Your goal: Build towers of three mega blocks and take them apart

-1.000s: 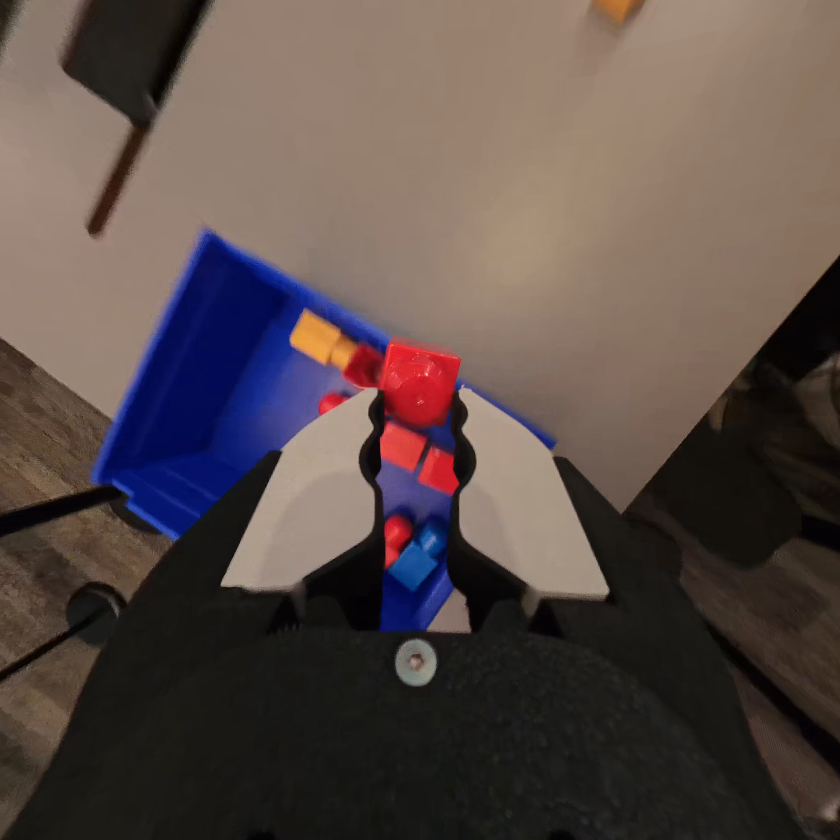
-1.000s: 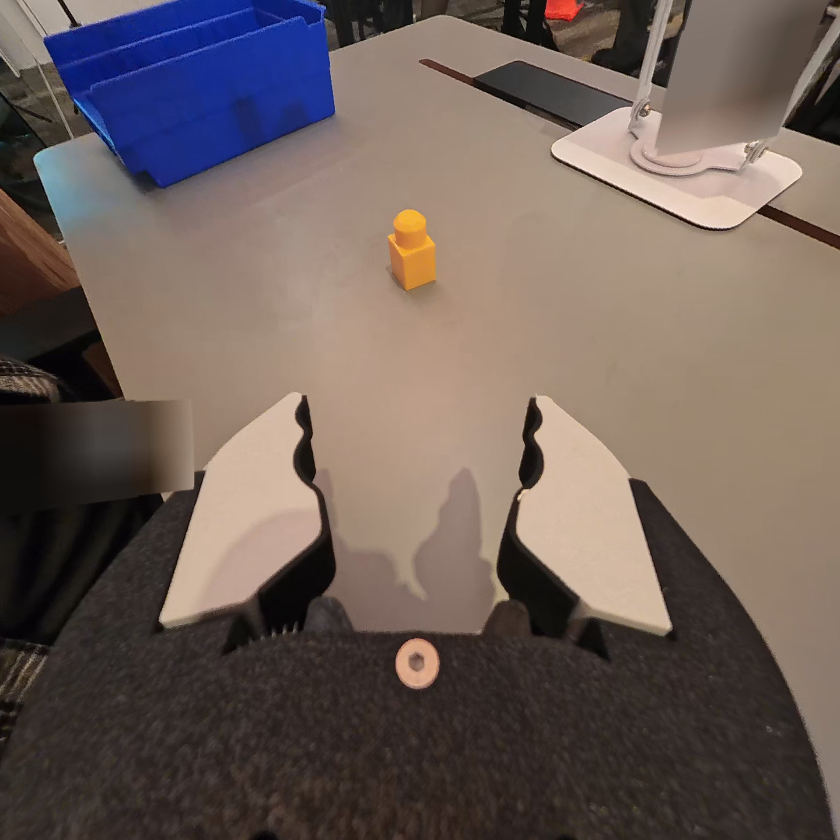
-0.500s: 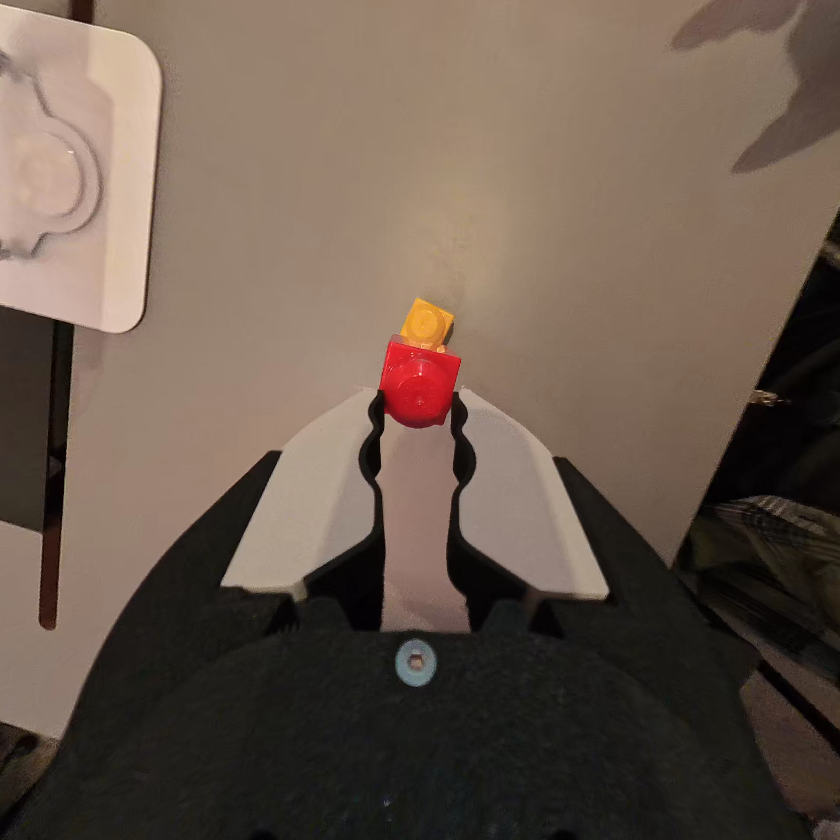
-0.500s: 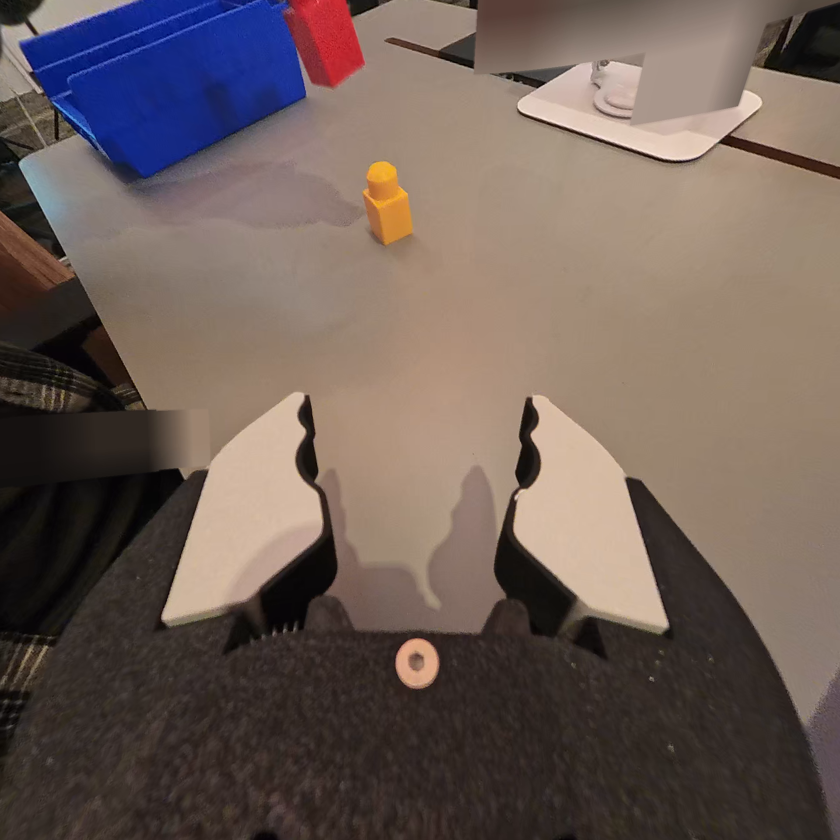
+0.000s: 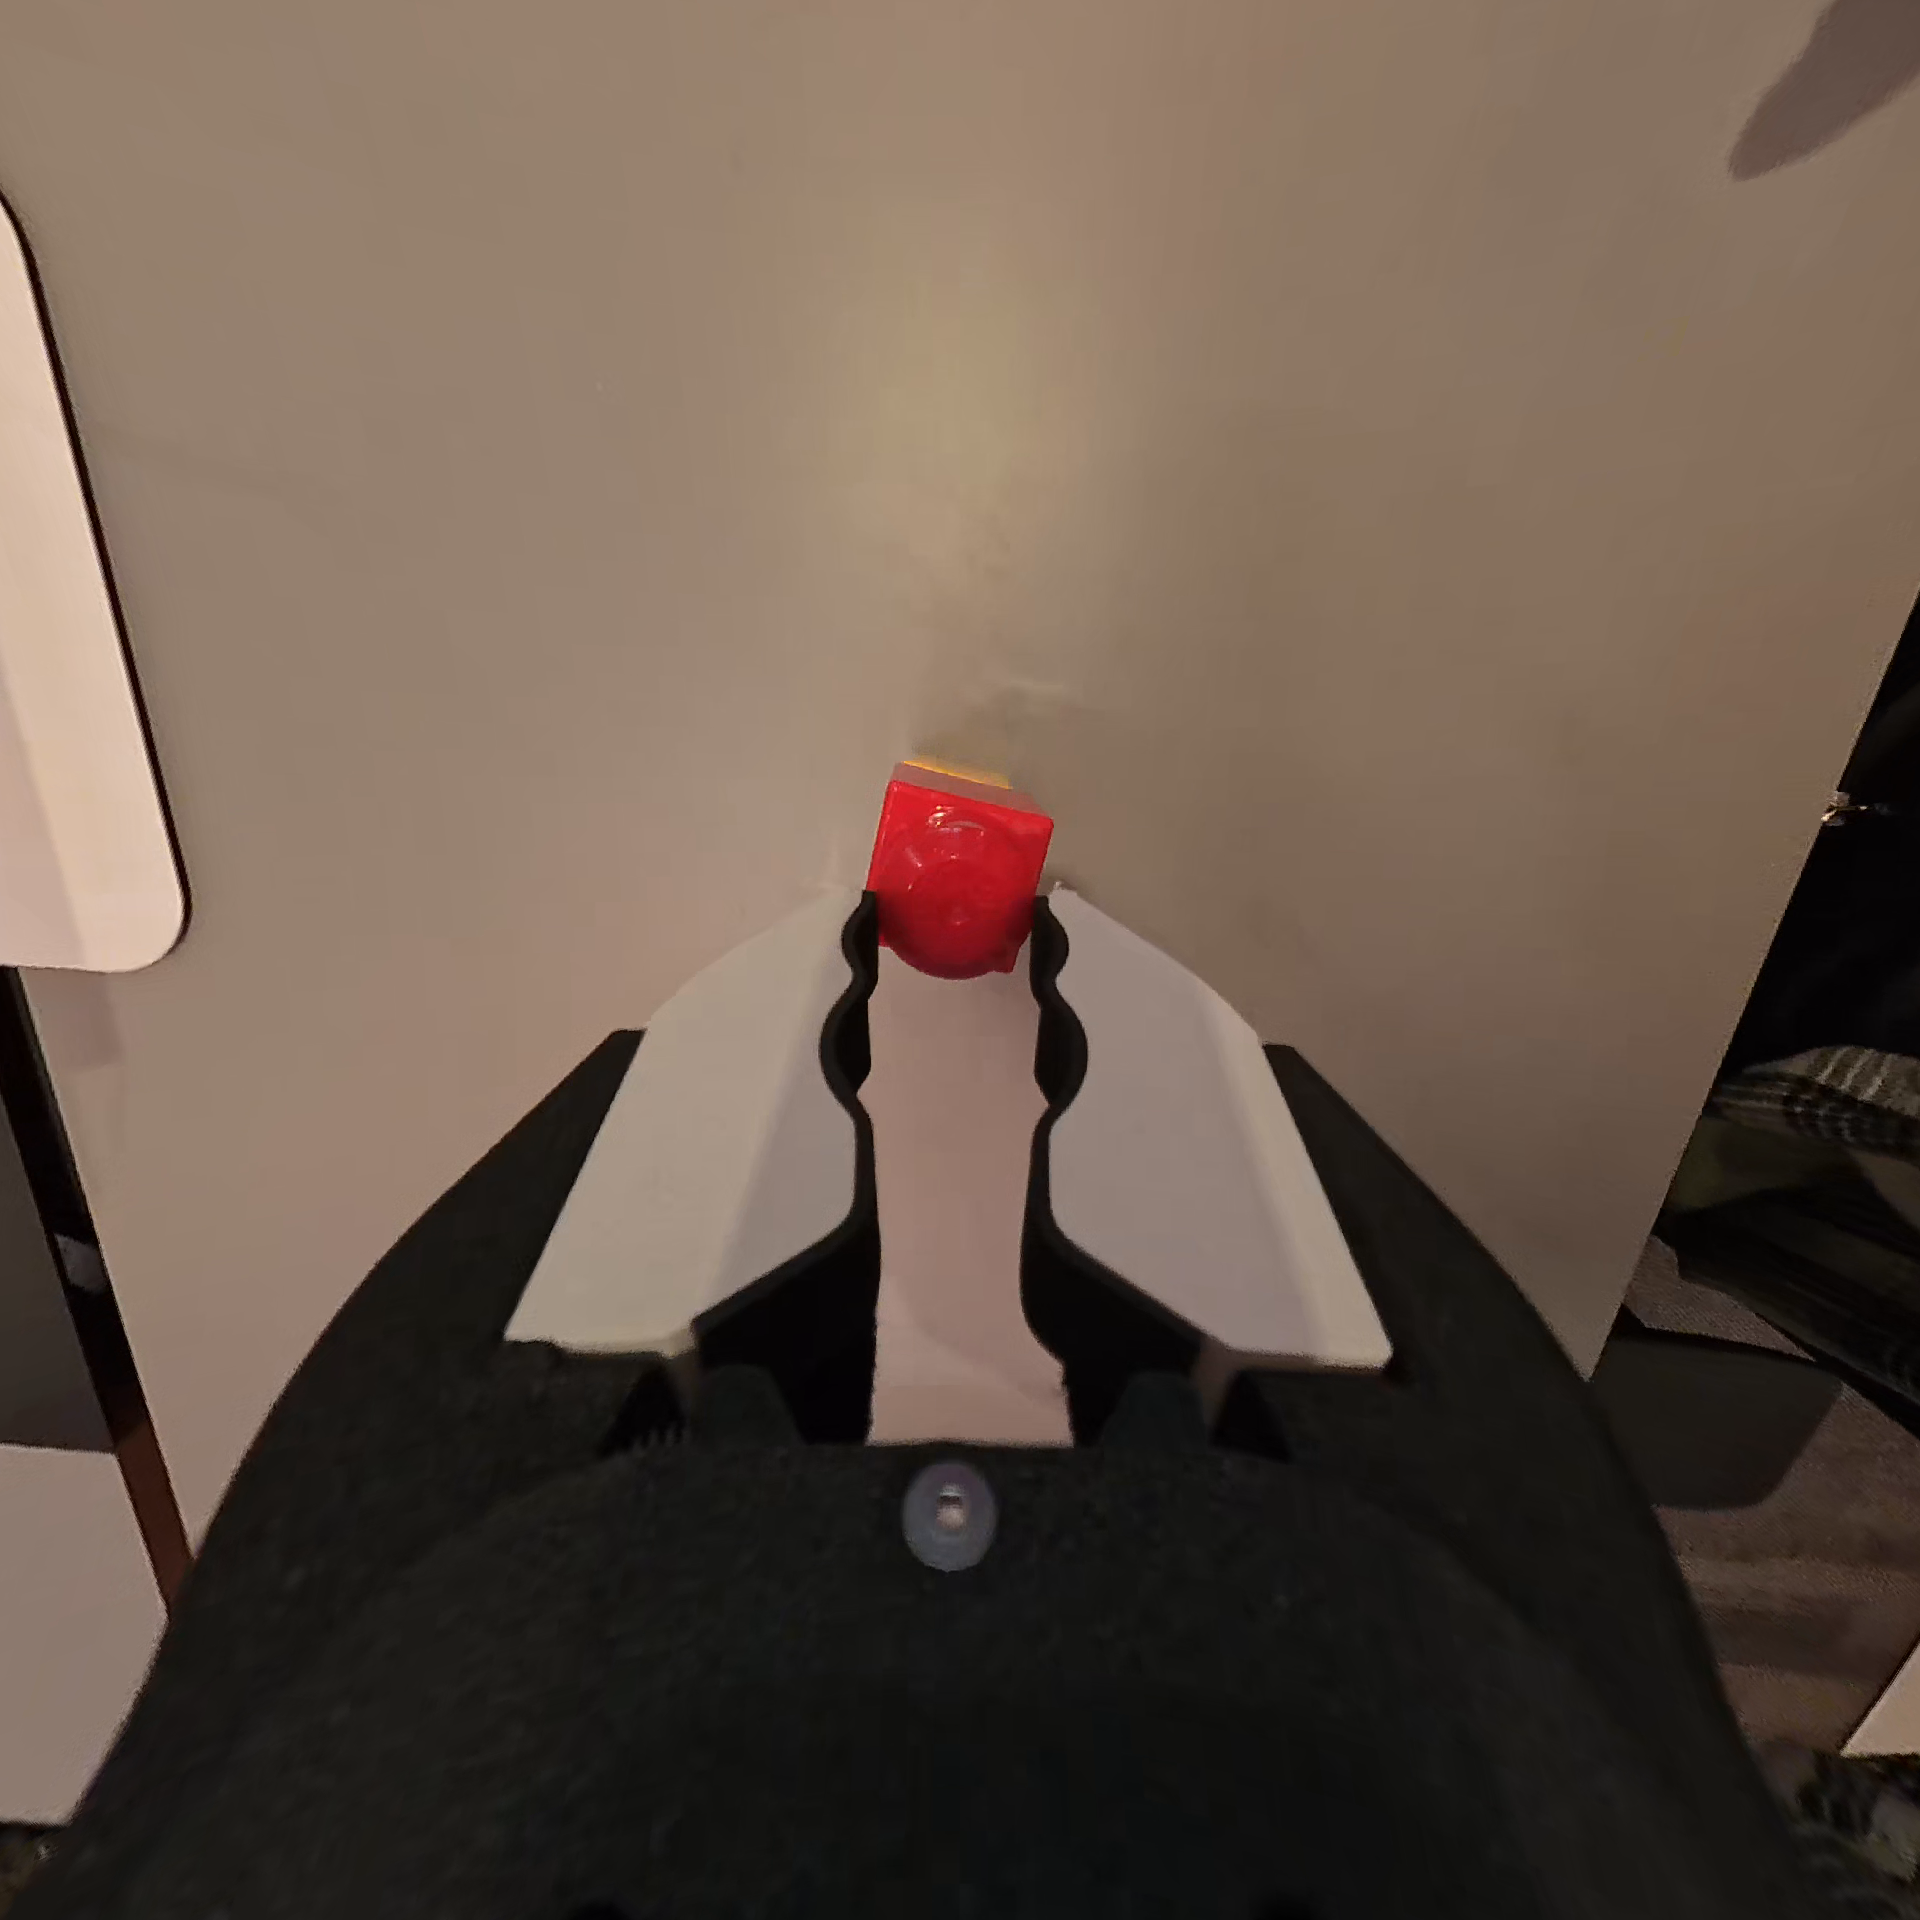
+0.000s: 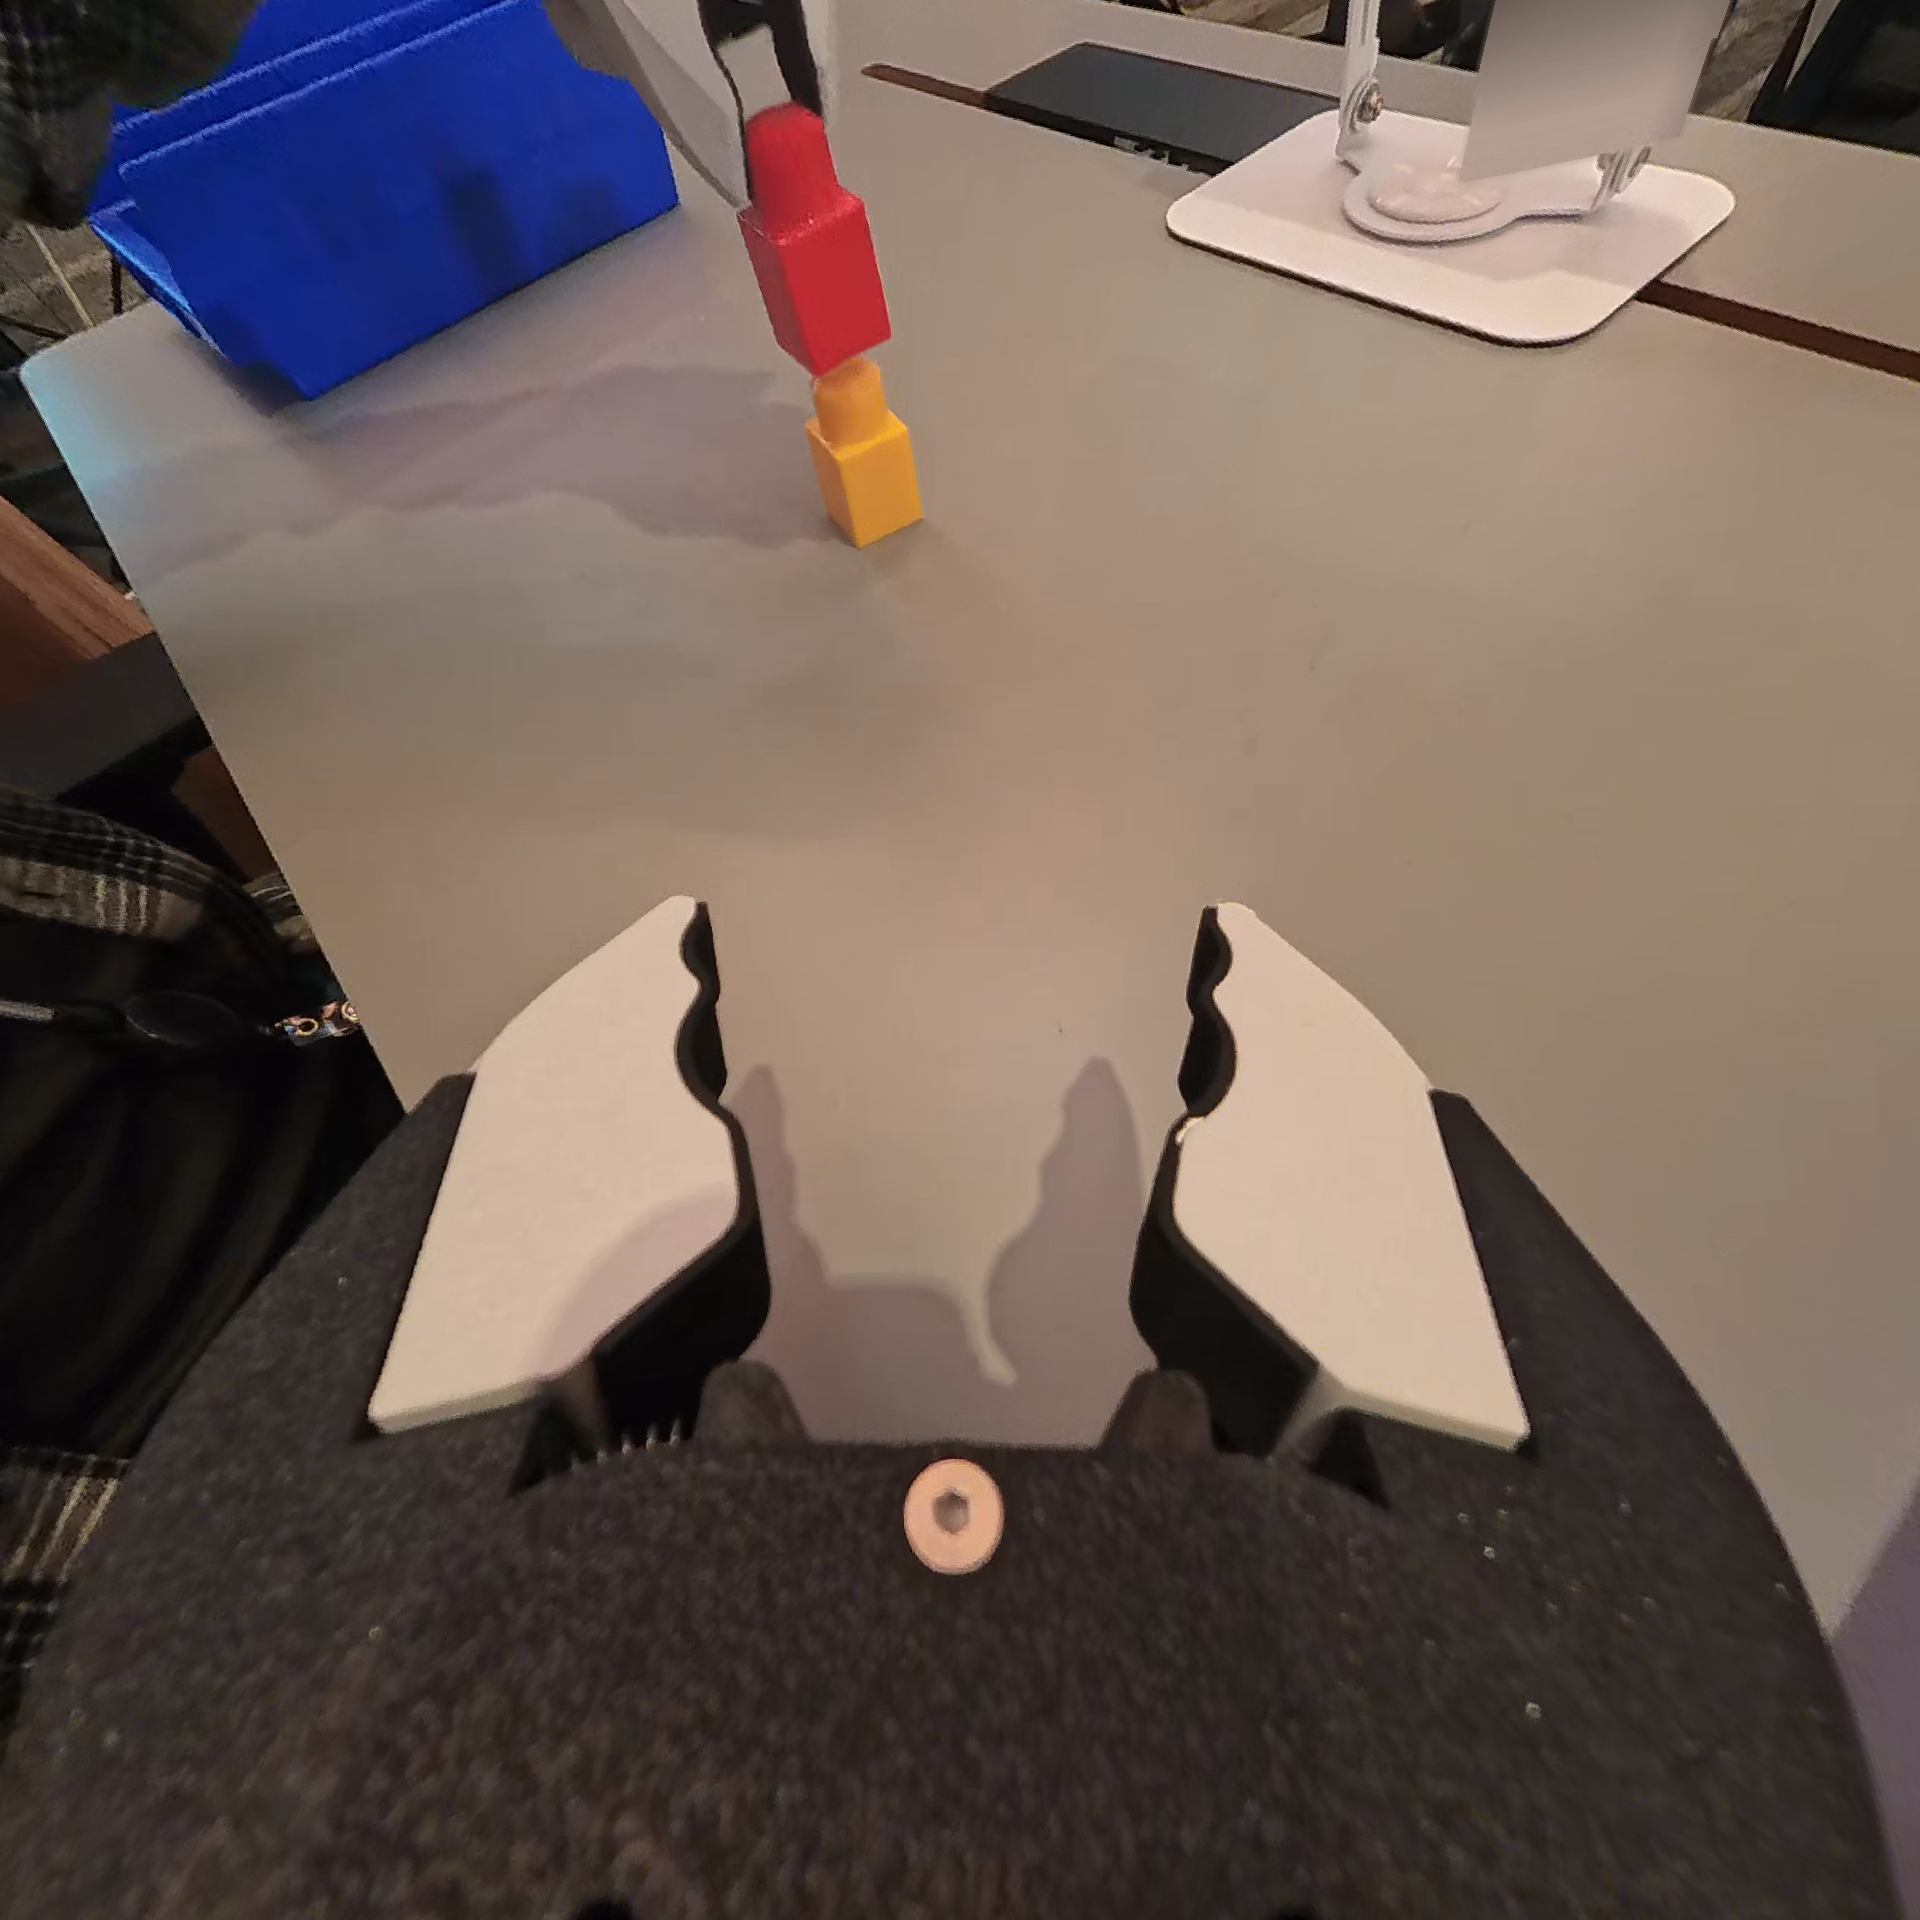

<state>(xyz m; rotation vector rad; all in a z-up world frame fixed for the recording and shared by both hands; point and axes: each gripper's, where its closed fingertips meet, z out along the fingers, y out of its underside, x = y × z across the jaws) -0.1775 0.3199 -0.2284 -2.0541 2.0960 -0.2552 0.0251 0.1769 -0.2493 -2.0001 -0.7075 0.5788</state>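
My left gripper (image 5: 954, 914) is shut on a red block (image 5: 961, 888) and points straight down at the table. It holds the block right above a yellow block, whose edge (image 5: 958, 772) just shows behind the red one. In the right wrist view the red block (image 6: 821, 275) hangs tilted in the left gripper (image 6: 774, 109), its lower corner at the stud of the upright yellow block (image 6: 864, 468). My right gripper (image 6: 951, 997) is open and empty, low over the near part of the grey table (image 6: 1143, 675).
A blue bin (image 6: 395, 208) stands at the table's far left corner. A white monitor stand base (image 6: 1455, 229) sits at the far right and shows in the left wrist view (image 5: 73, 675). A dark slab (image 6: 1143, 109) lies behind it. The table edge runs along the left (image 6: 208, 717). About 25 cm separates my left fingertips from my right.
My left gripper has carried the red block from over the blue bin to directly above the yellow block and lowered it onto the stud. My right gripper has stayed open, shifting slightly.
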